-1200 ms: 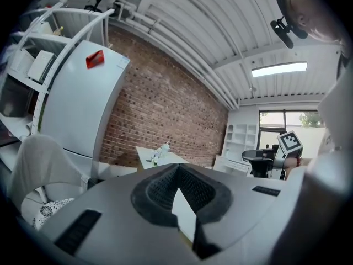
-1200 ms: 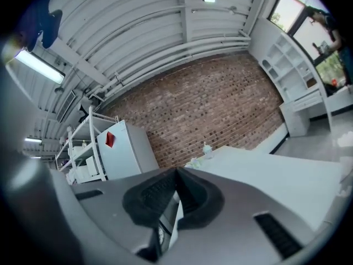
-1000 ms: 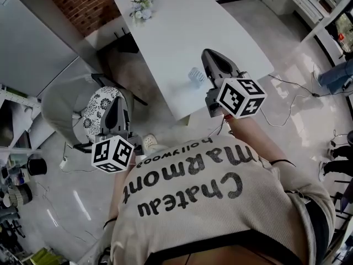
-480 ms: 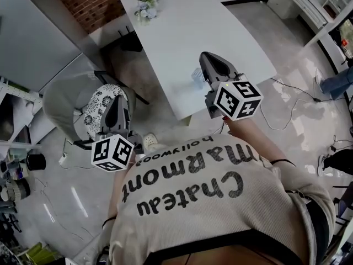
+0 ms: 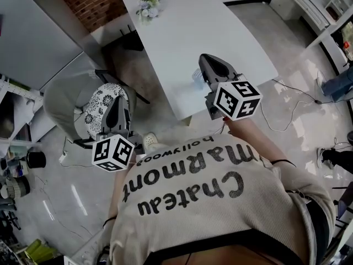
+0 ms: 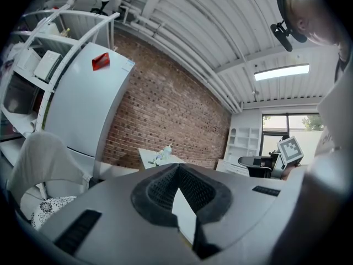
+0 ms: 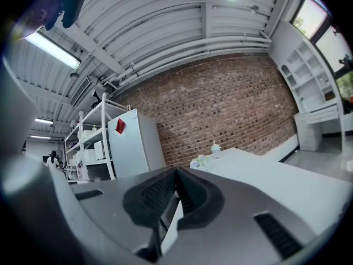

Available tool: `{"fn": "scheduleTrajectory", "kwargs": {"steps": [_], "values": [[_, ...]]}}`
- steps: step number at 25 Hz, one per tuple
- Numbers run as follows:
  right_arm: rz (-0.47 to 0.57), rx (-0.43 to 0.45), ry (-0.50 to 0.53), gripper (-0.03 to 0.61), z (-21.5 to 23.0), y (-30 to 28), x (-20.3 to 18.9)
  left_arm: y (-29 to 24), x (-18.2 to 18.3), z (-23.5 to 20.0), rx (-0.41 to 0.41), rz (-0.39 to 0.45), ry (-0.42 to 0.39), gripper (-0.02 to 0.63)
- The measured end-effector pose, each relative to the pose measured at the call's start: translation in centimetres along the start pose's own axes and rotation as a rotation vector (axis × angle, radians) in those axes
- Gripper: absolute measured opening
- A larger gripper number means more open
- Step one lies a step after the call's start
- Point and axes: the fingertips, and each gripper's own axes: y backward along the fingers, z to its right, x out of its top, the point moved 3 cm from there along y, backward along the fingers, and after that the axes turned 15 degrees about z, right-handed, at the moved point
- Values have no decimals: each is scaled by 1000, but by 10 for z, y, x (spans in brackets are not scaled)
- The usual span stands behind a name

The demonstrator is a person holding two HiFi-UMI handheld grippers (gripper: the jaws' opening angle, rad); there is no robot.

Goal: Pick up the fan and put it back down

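The fan (image 5: 195,77) is a small pale blue and white thing near the front edge of the white table (image 5: 182,26). In the head view my right gripper (image 5: 206,58) hovers over that edge, its body covering the fan's right side. Its jaws are shut with nothing between them. The right gripper view shows the shut right gripper (image 7: 176,170) pointing level over the table; the fan is hidden below its body. My left gripper (image 5: 118,101) hangs off the table's left over a chair, and in its own view the left gripper (image 6: 177,165) is shut and empty.
A bunch of flowers (image 5: 150,3) and a cup (image 7: 215,148) stand at the table's far end. A grey chair with a patterned cushion (image 5: 98,108) sits left of the table. A white fridge (image 6: 83,109) stands by the brick wall. Cables (image 5: 287,112) lie on the floor at the right.
My right gripper has edged slightly left, so it now covers part of the fan. The left gripper has stayed where it was.
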Motion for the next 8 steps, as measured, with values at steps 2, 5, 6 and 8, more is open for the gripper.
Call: {"fn": "scheduleTrajectory", "kwargs": {"steps": [2,5,6,8], "values": [[-4,-1,-1,3,1,1,-2,-1,-1,1,-2,0,1,0],[-5,-6,1,3,5,1,-2,-4,-2,2,-4,1,1,0],[-6,-8,3,3,7,1,-1,-4,-3,3,-5,1,1,0],[-7,-11,6,3,10,1,0,-6,-3,5,-7,3,1,0]]}}
